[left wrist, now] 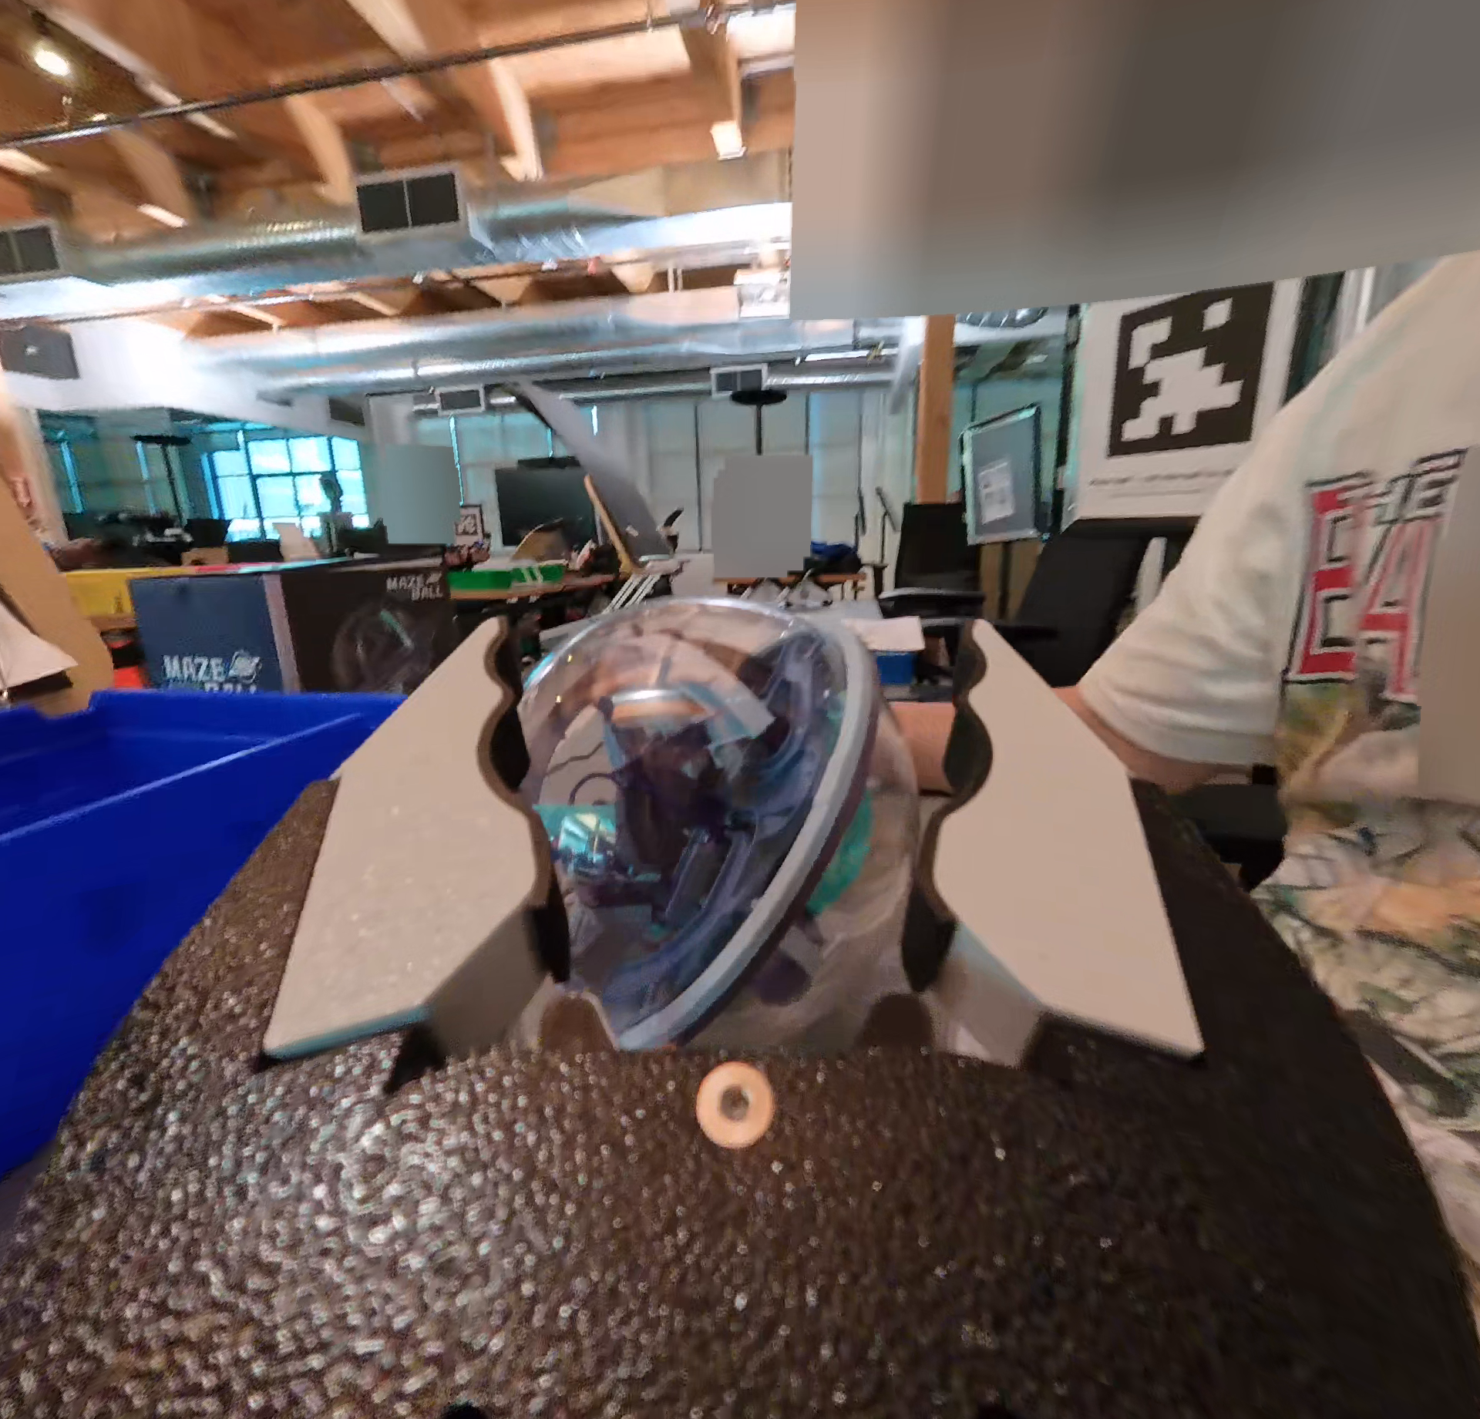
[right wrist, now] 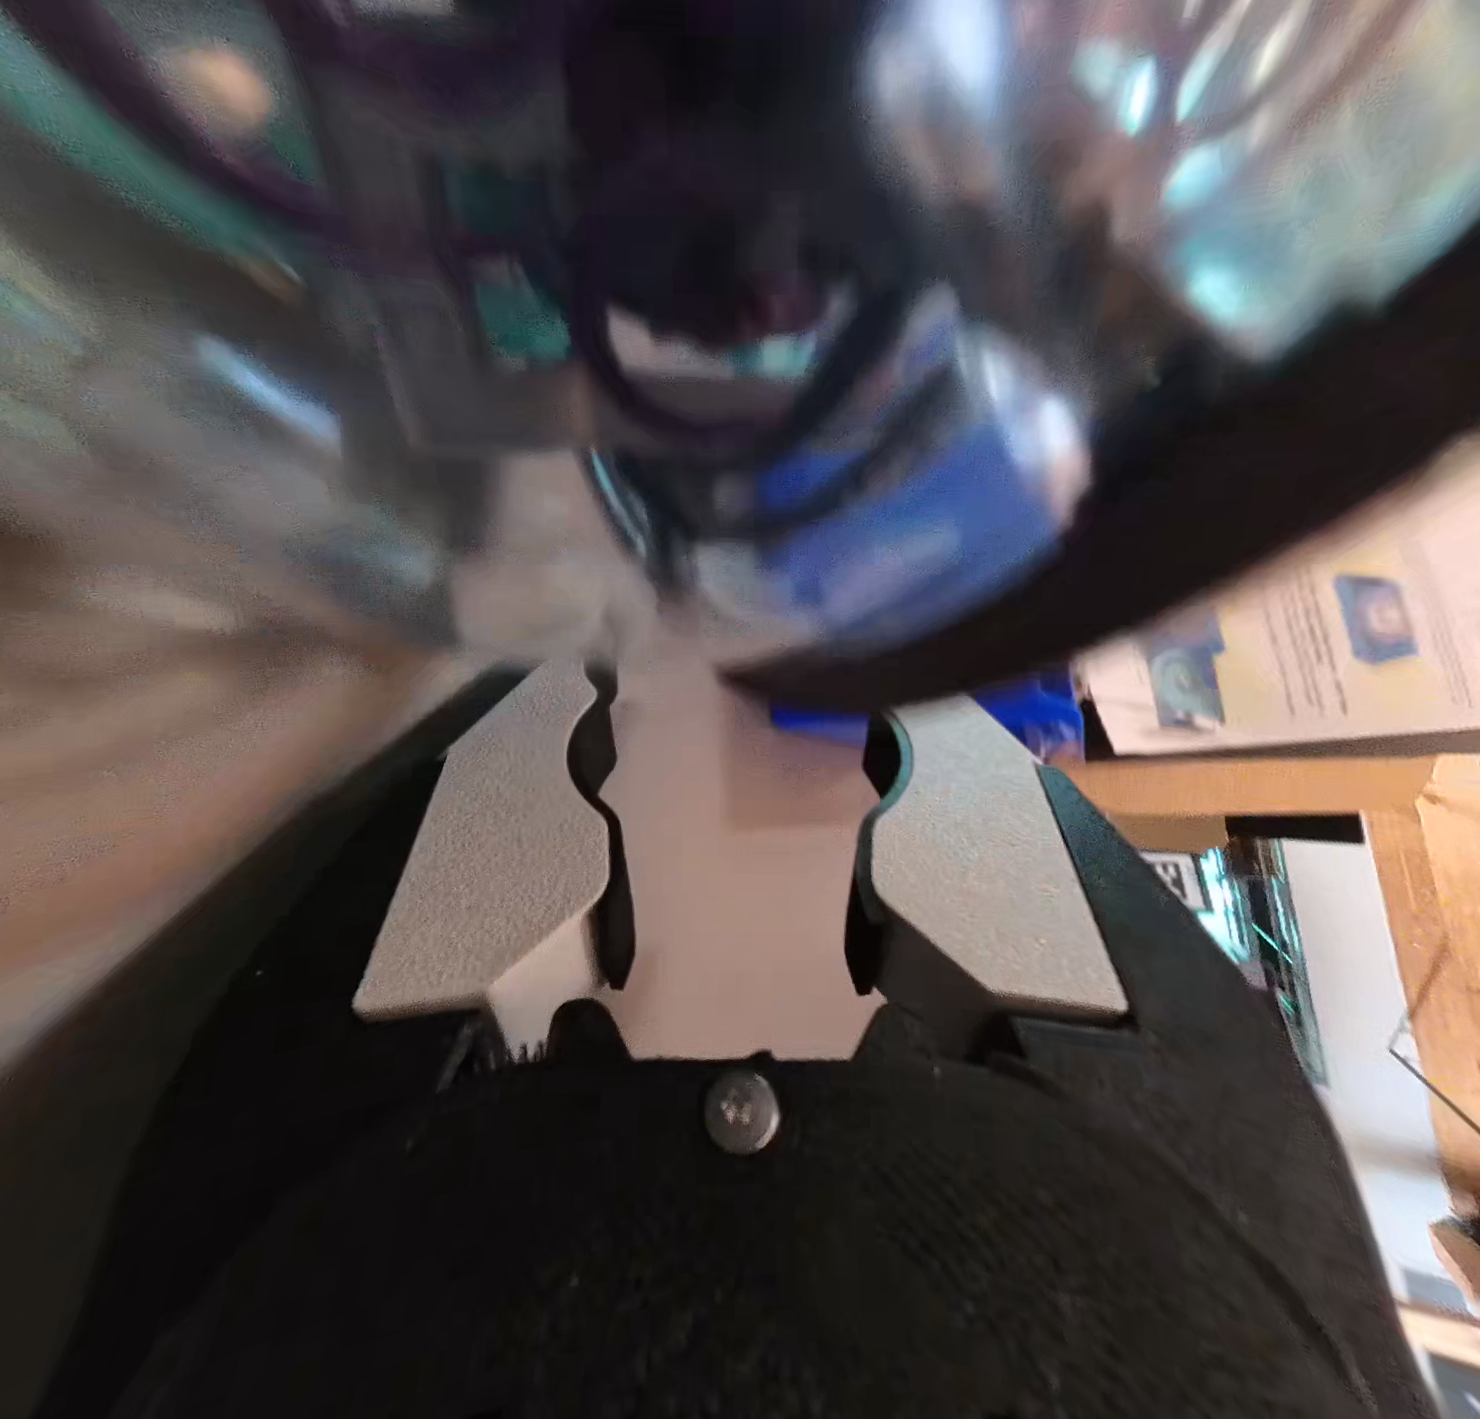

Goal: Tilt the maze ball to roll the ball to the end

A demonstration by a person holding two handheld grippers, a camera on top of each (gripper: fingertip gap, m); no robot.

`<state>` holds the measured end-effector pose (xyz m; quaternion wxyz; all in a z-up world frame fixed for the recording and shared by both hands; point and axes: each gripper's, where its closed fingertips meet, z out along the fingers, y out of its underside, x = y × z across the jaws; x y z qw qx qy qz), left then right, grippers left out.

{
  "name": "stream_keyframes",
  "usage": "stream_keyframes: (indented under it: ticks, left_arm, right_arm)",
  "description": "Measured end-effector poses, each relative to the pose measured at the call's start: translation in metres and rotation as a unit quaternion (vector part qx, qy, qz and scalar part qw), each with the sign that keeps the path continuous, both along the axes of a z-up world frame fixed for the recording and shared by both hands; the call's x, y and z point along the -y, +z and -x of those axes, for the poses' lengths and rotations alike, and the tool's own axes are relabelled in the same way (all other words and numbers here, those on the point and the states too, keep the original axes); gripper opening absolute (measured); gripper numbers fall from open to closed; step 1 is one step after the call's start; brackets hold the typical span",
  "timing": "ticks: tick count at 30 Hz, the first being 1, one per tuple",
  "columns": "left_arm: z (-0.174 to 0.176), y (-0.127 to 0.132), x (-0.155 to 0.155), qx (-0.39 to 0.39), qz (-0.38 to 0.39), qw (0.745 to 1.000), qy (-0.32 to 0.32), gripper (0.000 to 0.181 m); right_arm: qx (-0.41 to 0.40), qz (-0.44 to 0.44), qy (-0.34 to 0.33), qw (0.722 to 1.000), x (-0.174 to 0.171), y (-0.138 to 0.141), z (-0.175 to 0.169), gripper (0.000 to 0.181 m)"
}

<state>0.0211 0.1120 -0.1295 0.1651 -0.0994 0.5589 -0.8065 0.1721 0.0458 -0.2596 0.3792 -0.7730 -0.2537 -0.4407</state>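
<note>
Your left gripper [left wrist: 721, 780] clamps the clear maze ball [left wrist: 705, 820] aloft, beside the blue bin [left wrist: 120, 820]. Your right gripper [right wrist: 737, 740] gapes empty just under it. The smooth, rigid shell looks slippery; grip across its widest part.

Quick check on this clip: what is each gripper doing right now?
Left gripper: closed on the maze ball.
Right gripper: open, holding nothing; the blurred maze ball sits just past its fingertips.
</note>
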Motion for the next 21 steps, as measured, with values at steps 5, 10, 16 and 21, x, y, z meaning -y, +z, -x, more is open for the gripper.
stream_keyframes:
  ticks: [5, 10, 16, 21]
  left_arm:
    - [0.0, -0.034, 0.006, 0.05, -0.209, 0.975, 0.056, 0.117]
    - [-0.017, -0.055, 0.041, 0.045, -0.289, 0.954, 0.057, 0.144]
    - [-0.061, -0.05, 0.05, -0.062, -0.158, 0.984, 0.051, 0.158]
    - [-0.074, -0.035, 0.041, -0.183, -0.056, 0.981, 0.036, 0.156]
  right_arm:
    - [-0.077, 0.053, -0.038, 0.995, 0.055, 0.003, -0.009, 0.08]
    - [-0.313, -0.027, 0.133, 0.94, 0.029, 0.034, 0.083, 0.121]
    - [-0.38, -0.061, 0.127, 0.914, -0.013, 0.024, 0.084, 0.144]
    - [-0.47, -0.096, 0.125, 0.869, -0.022, 0.035, 0.09, 0.147]
